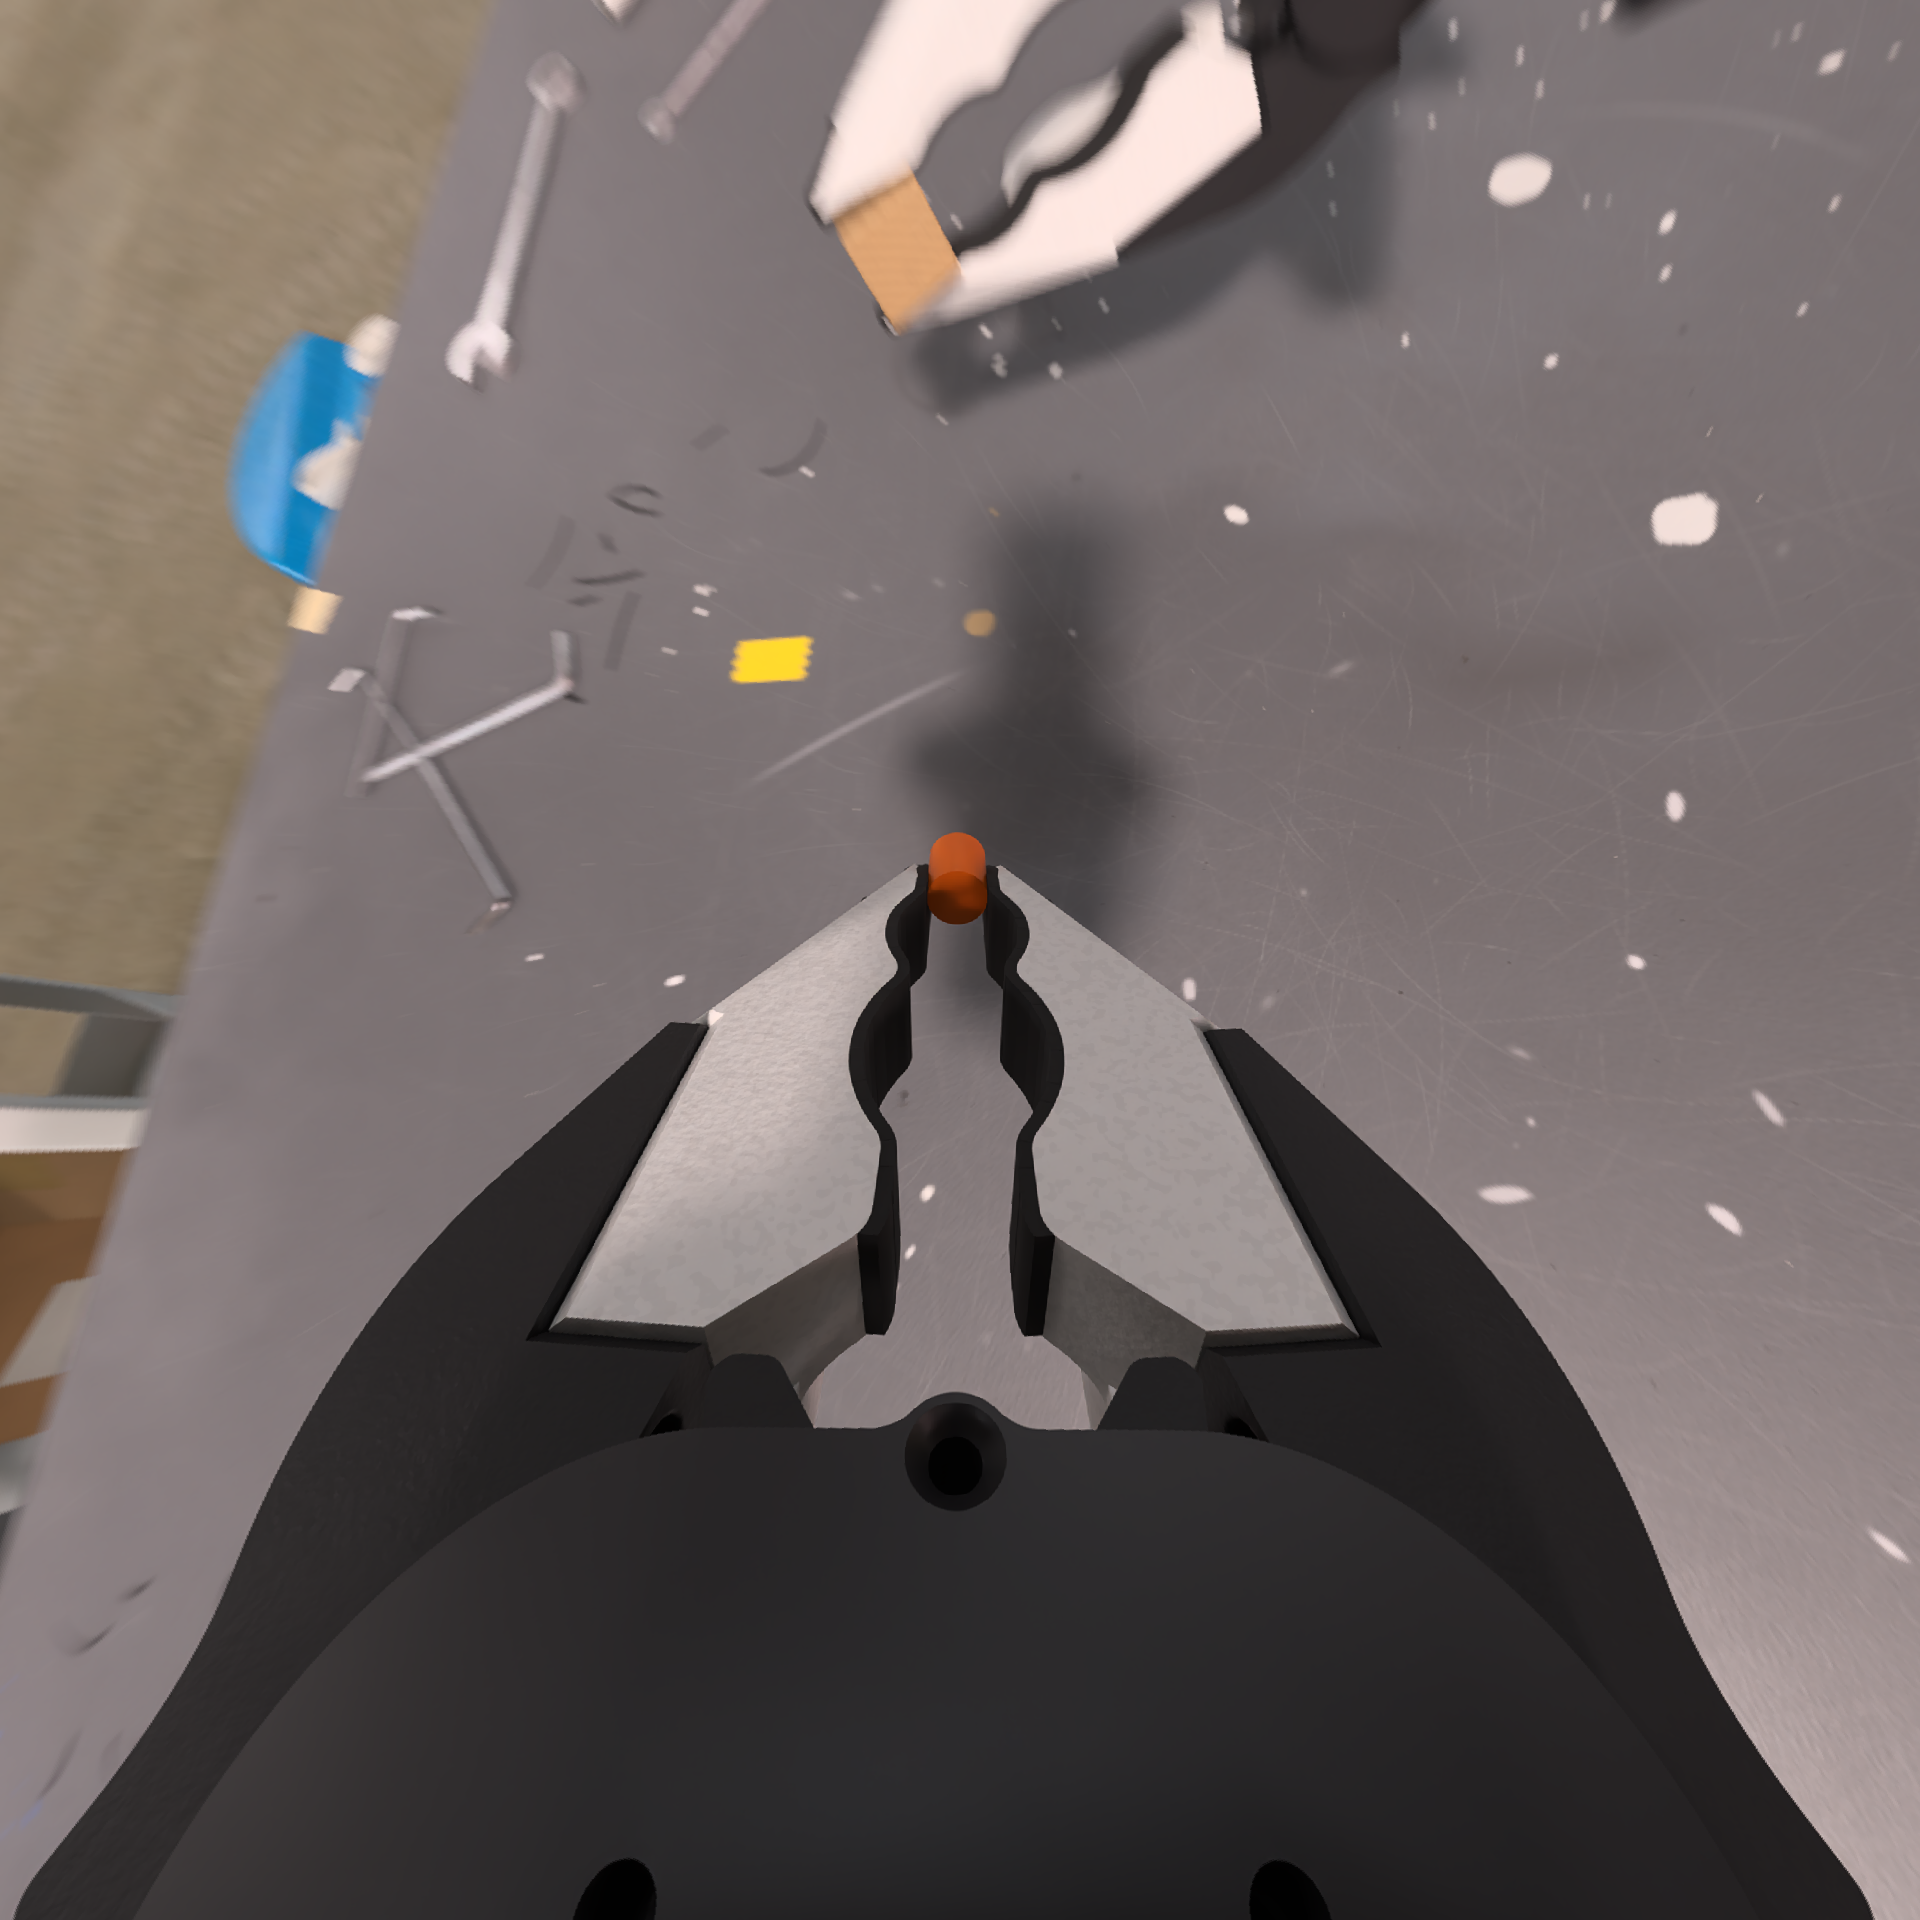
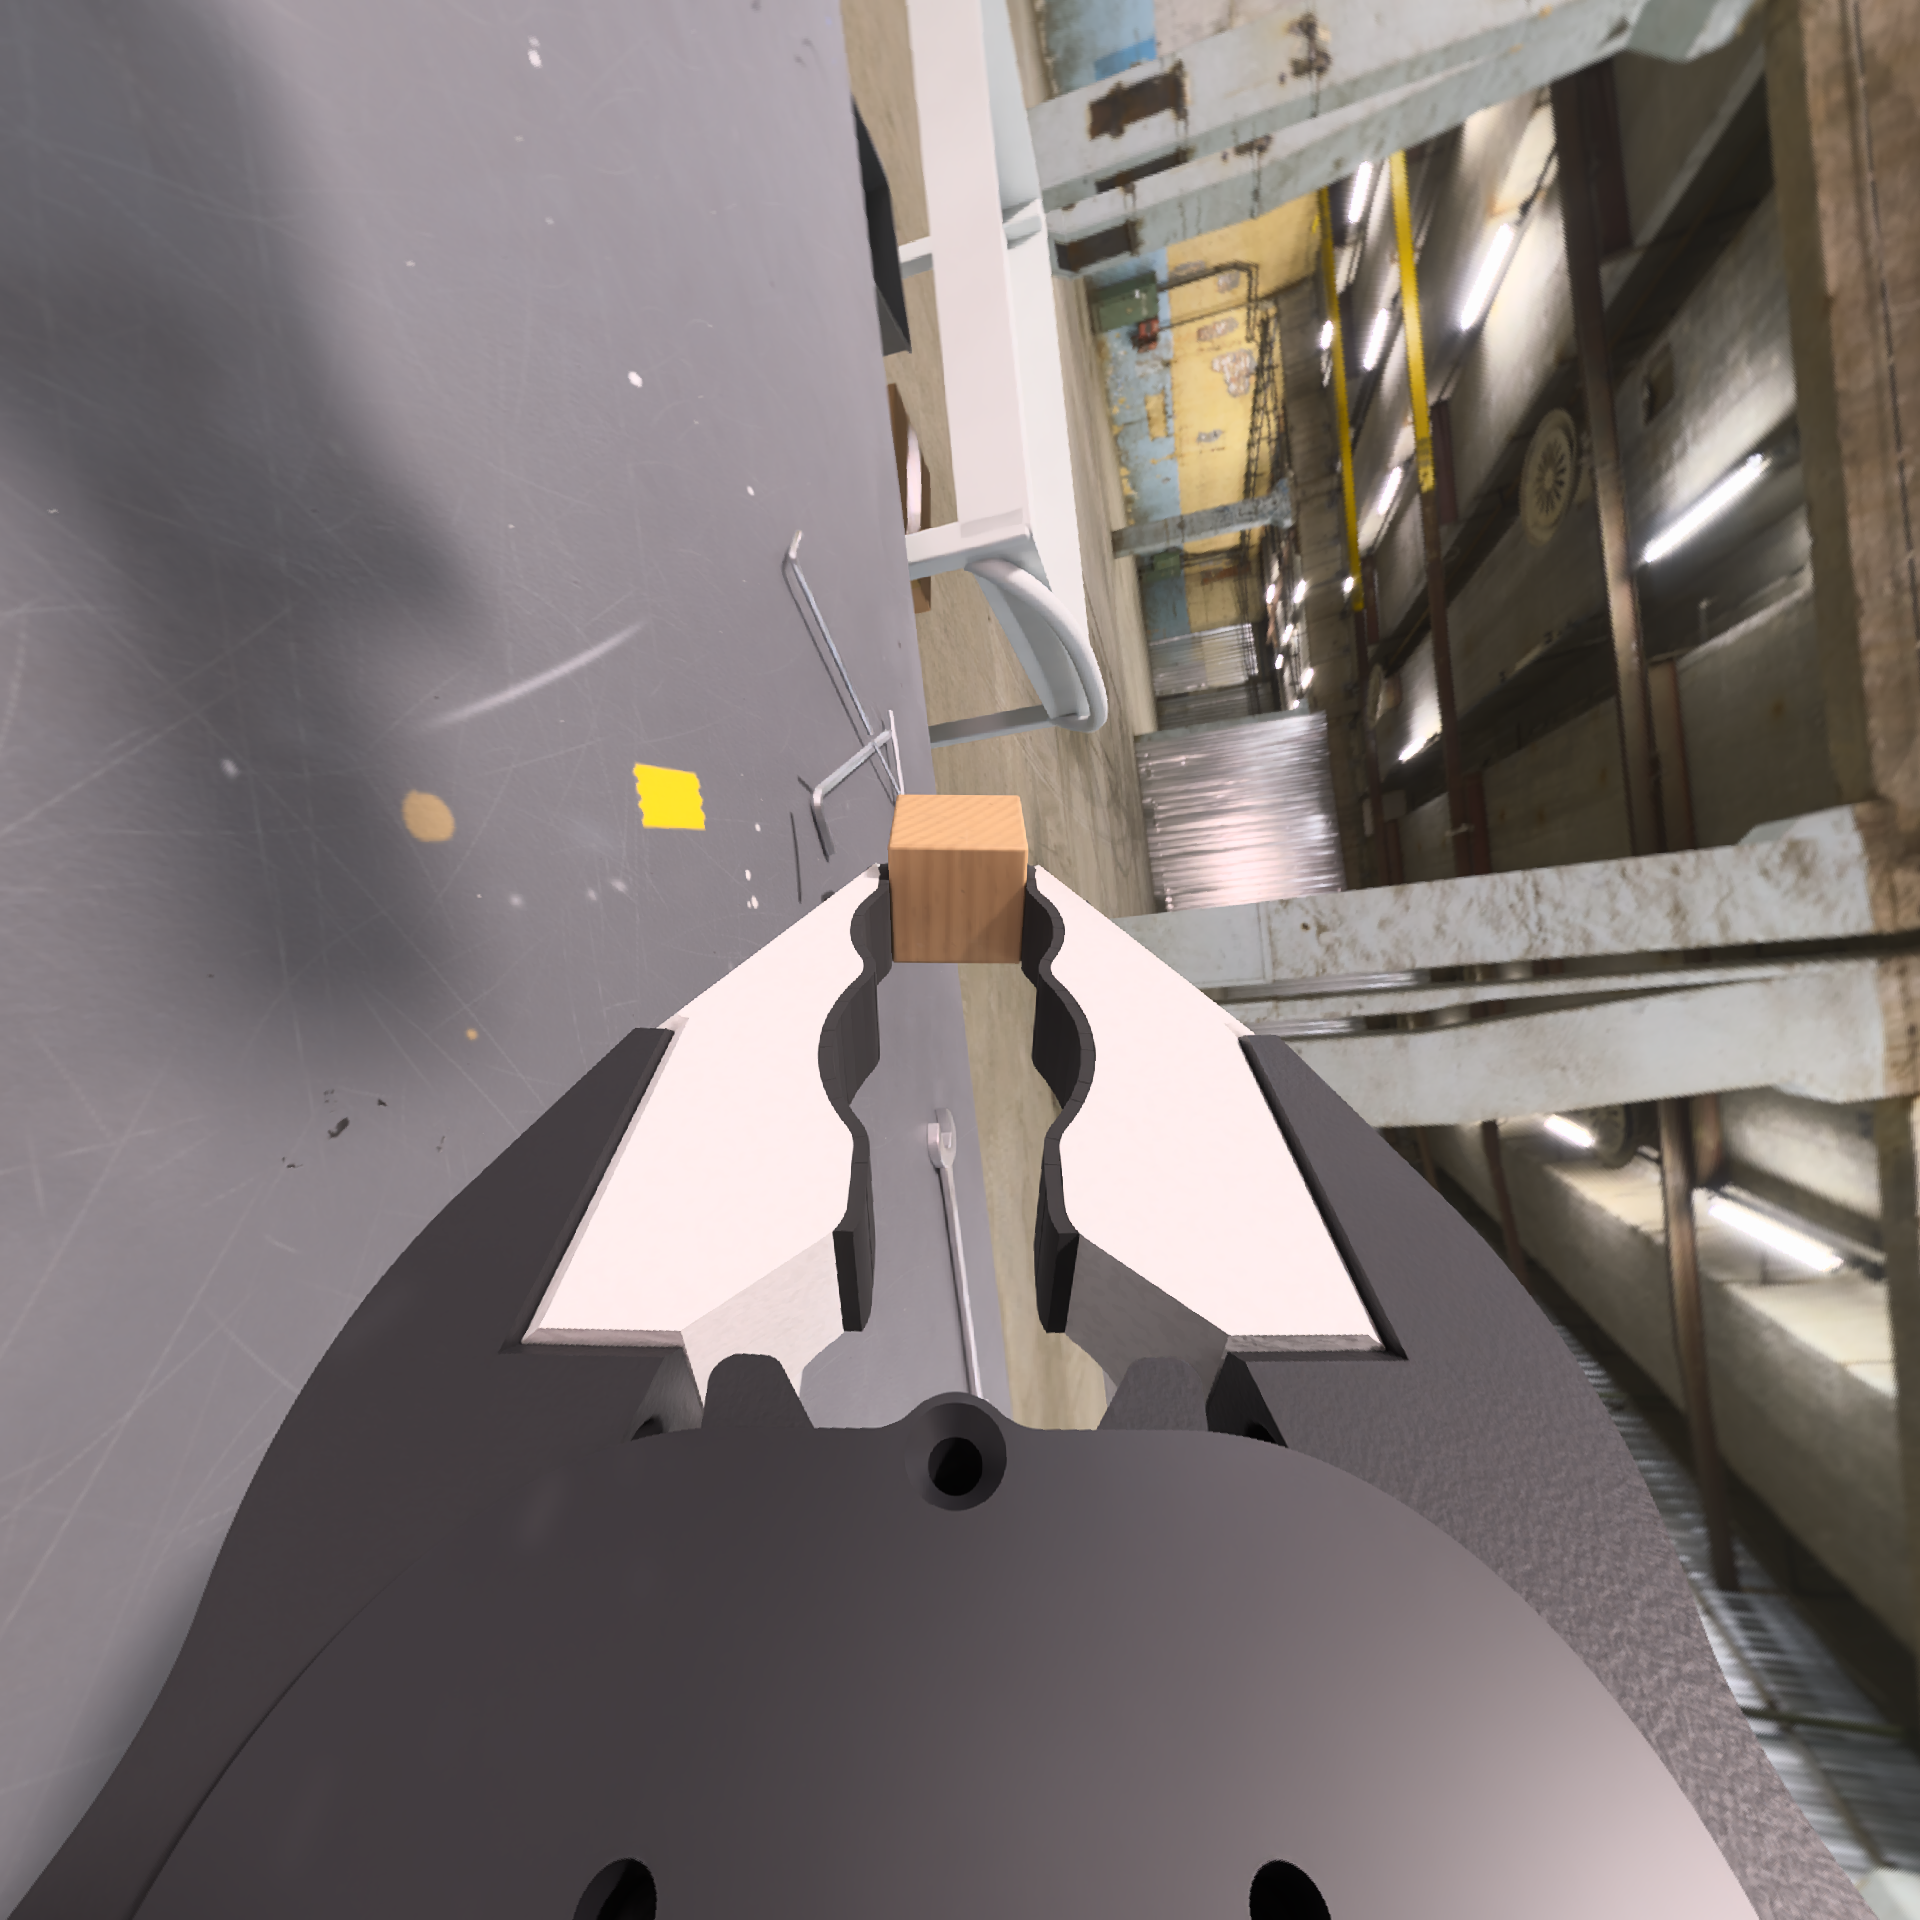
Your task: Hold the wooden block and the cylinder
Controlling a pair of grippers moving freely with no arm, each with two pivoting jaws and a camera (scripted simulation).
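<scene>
The left gripper (image 1: 956, 883) pinches the cylinder (image 1: 956, 881) at frame centre, clear of the table (image 1: 1351, 831). The right gripper (image 2: 958, 883) pinches the block (image 2: 956, 883) at centre. Both grasps appear complete; only holding remains.

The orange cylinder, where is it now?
In the left wrist view the orange cylinder sits pinched at the tips of the left gripper, above the grey table.

A pale block (image 2: 957, 894) of grained wood and a smooth, matt orange cylinder (image 1: 956, 879) sit between matt black gripper pads (image 1: 902, 1039). The grey table (image 1: 1455, 831) looks like scratched, paint-flecked metal; the wrench (image 1: 511, 223) is shiny steel.
</scene>
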